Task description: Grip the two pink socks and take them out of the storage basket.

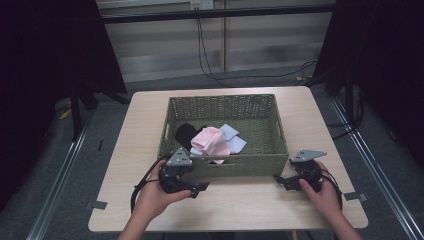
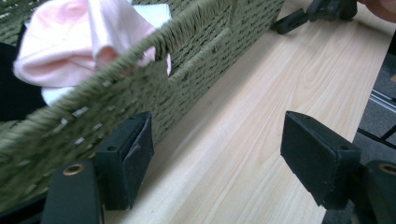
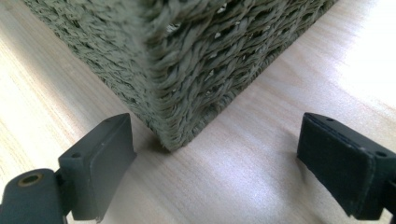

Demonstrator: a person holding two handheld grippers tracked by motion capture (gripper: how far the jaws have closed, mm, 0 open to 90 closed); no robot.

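1. Both hands came in at the near table edge, each holding a tool; the left tool (image 1: 192, 189) sat at the basket's (image 1: 226, 164) near-left corner, the right tool (image 1: 286, 183) at its near-right corner.
2. Left tool: jaws stood apart, with bare table (image 2: 261, 93) between them; the left jaw lay close against the basket's near wall (image 2: 116, 88).
3. Right tool: jaws stood apart, with the basket corner (image 3: 187, 93) just ahead of the gap, not gripped.
4. Basket: green, woven, resting on the table (image 1: 140, 145) near its middle.
5. Contents: a pink cloth (image 1: 212, 141) at the near wall, a black cloth (image 1: 186, 133) to its left, pale blue cloths (image 1: 233, 138) to its right.
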